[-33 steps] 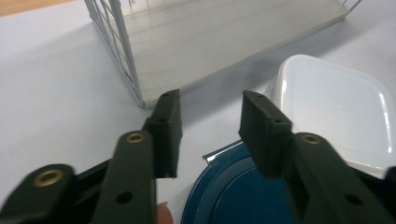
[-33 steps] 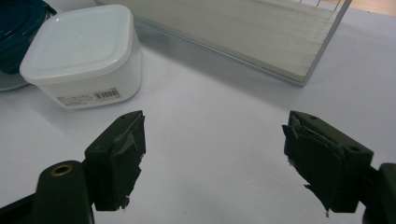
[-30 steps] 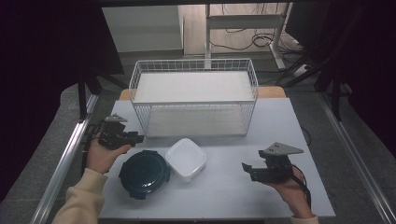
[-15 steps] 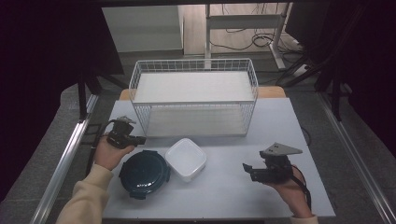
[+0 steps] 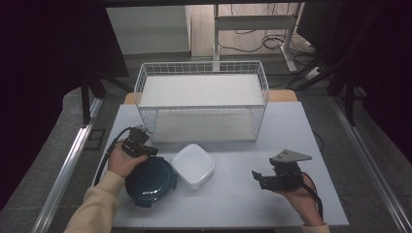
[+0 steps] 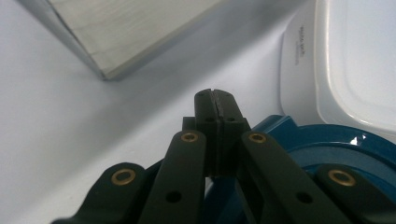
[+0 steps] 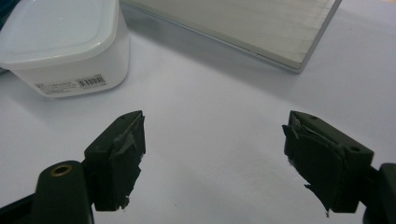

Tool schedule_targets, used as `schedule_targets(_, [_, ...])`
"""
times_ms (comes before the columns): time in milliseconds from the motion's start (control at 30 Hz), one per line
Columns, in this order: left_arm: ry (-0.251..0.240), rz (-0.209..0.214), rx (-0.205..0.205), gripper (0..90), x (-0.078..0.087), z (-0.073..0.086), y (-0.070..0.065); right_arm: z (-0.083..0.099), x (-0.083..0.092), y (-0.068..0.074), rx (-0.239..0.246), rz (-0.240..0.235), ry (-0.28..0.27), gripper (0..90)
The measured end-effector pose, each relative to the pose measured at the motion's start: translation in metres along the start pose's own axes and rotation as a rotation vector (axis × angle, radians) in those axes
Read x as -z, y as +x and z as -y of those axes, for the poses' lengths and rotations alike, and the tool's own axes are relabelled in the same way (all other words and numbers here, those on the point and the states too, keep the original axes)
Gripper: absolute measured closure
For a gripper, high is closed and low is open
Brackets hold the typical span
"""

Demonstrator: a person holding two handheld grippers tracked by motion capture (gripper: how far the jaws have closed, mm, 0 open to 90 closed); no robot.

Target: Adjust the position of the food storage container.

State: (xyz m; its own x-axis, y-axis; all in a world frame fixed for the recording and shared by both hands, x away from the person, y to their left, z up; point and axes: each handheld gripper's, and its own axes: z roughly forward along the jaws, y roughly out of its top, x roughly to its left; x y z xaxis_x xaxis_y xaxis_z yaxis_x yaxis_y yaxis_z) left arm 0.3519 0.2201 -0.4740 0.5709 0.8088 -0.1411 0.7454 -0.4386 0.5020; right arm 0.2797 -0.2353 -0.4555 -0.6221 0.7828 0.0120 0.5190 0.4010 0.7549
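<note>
Cream sleeve (image 5: pixel 97 206), black left hand-held gripper (image 6: pixel 215 105) w/ brass rivets, right hand-held gripper (image 5: pixel 262 177) w/ grey triangular plate, blk cables

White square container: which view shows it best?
High view: the white square container shows whole, lid on, beside the blue round container. Right gripper view has most of it plus its label; left gripper view catches a cropped corner.

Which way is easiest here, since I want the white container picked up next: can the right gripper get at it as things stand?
Probably yes. The right gripper stands open, aimed across bare table at the white container, with nothing between them.
</note>
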Motion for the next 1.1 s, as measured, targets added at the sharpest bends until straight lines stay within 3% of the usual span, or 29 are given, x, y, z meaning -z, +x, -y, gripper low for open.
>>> schedule_targets(433, [0.005, 0.012, -0.028, 90.0, -0.007, -0.001, -0.003, 0.001, -0.001, 0.0, 0.003, 0.0, 0.005, 20.4])
schedule_targets(800, [0.032, -0.021, -0.109, 90.0, -0.003, 0.003, -0.012, 0.001, 0.001, -0.001, -0.002, -0.012, 0.0, 20.4])
schedule_targets(900, [0.024, 0.001, -0.124, 90.0, -0.004, 0.005, -0.018, 0.001, 0.001, -0.001, -0.003, -0.011, 0.0, 20.4])
schedule_targets(933, [0.01, 0.049, -0.111, 90.0, -0.004, 0.008, -0.019, 0.002, 0.001, -0.001, -0.005, -0.01, 0.002, 20.4])
schedule_targets(1000, [0.006, 0.07, -0.106, 90.0, -0.004, 0.009, -0.02, 0.002, 0.001, -0.001, -0.005, -0.009, 0.003, 20.4])
schedule_targets(1100, [0.008, 0.053, -0.128, 90.0, -0.003, 0.011, -0.027, 0.002, 0.001, -0.001, -0.006, -0.011, 0.002, 20.4])
